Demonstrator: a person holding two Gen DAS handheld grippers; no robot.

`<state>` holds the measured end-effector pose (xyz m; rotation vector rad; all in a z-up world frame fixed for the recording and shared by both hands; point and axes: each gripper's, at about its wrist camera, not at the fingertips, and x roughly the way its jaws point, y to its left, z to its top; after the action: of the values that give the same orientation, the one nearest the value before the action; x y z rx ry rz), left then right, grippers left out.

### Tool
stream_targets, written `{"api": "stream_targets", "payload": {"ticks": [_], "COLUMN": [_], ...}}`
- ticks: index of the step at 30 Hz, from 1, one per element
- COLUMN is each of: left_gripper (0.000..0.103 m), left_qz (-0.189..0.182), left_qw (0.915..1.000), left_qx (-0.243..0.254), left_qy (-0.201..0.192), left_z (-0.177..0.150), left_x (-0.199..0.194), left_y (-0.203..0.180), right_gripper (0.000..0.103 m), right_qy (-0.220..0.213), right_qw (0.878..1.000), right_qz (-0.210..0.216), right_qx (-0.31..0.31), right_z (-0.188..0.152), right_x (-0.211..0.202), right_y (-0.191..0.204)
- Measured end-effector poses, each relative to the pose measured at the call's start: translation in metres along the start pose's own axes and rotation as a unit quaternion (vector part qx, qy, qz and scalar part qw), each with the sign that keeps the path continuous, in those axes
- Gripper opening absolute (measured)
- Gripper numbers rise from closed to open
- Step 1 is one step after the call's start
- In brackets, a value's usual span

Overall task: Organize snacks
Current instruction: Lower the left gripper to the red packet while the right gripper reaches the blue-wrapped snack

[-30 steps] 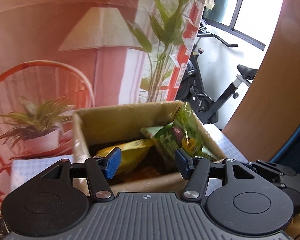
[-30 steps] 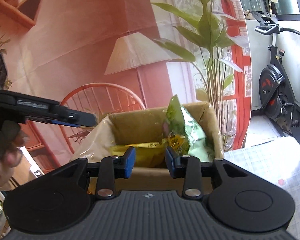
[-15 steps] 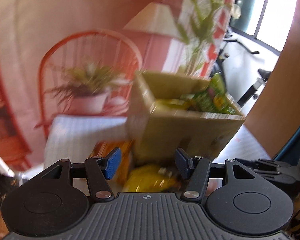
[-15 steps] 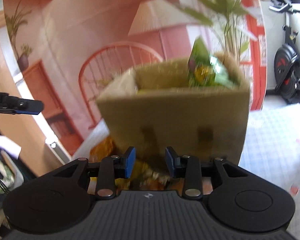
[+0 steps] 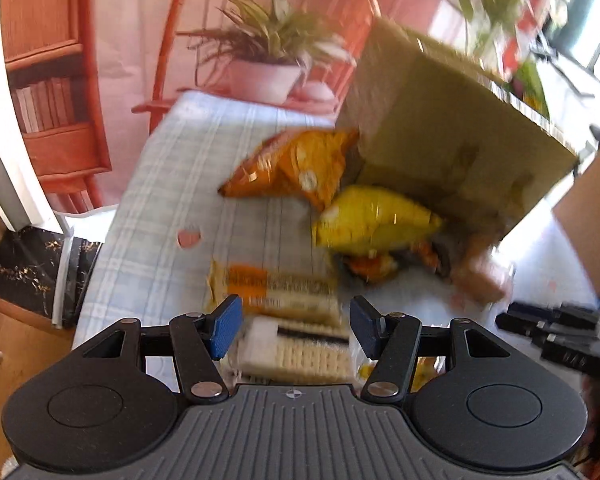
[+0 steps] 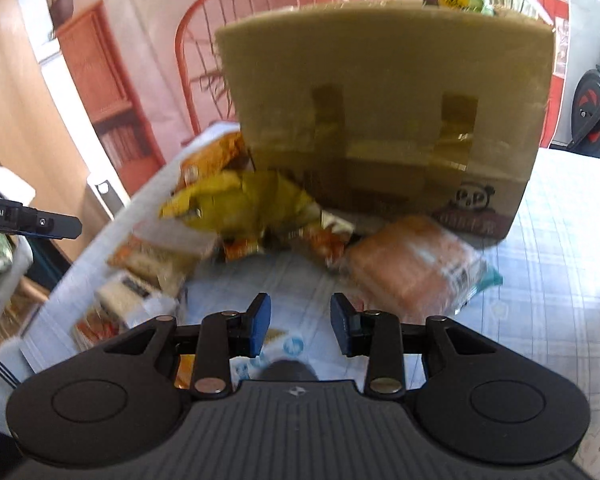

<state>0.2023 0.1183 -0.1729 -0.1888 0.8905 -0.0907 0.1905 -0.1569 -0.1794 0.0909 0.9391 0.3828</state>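
Both grippers lowered from cardboard box rim toward worktop, left gripper and right gripper spread, empty, yellow snack bag against box base, long axis crosswise, bare cloth at left edge.

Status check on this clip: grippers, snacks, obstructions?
Left gripper open, empty; right gripper open, empty. Yellow snack bag and orange snack bag lie loose on the checked tablecloth. Brown cardboard box stands behind; nothing blocking.
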Motion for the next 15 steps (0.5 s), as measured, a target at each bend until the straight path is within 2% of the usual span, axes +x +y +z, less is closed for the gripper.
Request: {"api": "stream_targets", "payload": {"ticks": [2, 5, 8, 10, 11, 15], "left_gripper": [0.063, 0.064, 0.064, 0.066, 0.067, 0.069], "left_qz": [0.005, -0.004, -0.006, -0.009, -0.009, -0.012], "left_qw": [0.9998, 0.9995, 0.999, 0.9986, 0.9985, 0.9981], "left_qx": [0.013, 0.008, 0.001, 0.0, 0.0, -0.001], "left_qy": [0.01, 0.03, 0.045, 0.053, 0.055, 0.06], "left_z": [-0.012, -0.027, -0.039, -0.044, -0.045, -0.051], "left_x": [0.005, 0.013, 0.017, 0.017, 0.018, 0.015], "left_y": [-0.006, -0.008, -0.009, -0.009, -0.008, -0.008], "right_gripper": [0.037, 0.041, 0.052, 0.067, 0.069, 0.07], "right_qy": [0.014, 0.031, 0.054, 0.066, 0.067, 0.07], "right_qw": [1.0, 0.999, 0.997, 0.996, 0.995, 0.993], "right_qz": [0.007, 0.006, 0.0, -0.001, 0.0, 0.005], "right_qx": [-0.004, -0.022, -0.046, -0.064, -0.074, -0.091], "right_z": [-0.004, -0.014, -0.023, -0.029, -0.031, -0.036], "right_x": [0.004, 0.008, 0.018, 0.023, 0.025, 0.033], "right_y": [0.0, 0.005, 0.011, 0.017, 0.02, 0.027]}}
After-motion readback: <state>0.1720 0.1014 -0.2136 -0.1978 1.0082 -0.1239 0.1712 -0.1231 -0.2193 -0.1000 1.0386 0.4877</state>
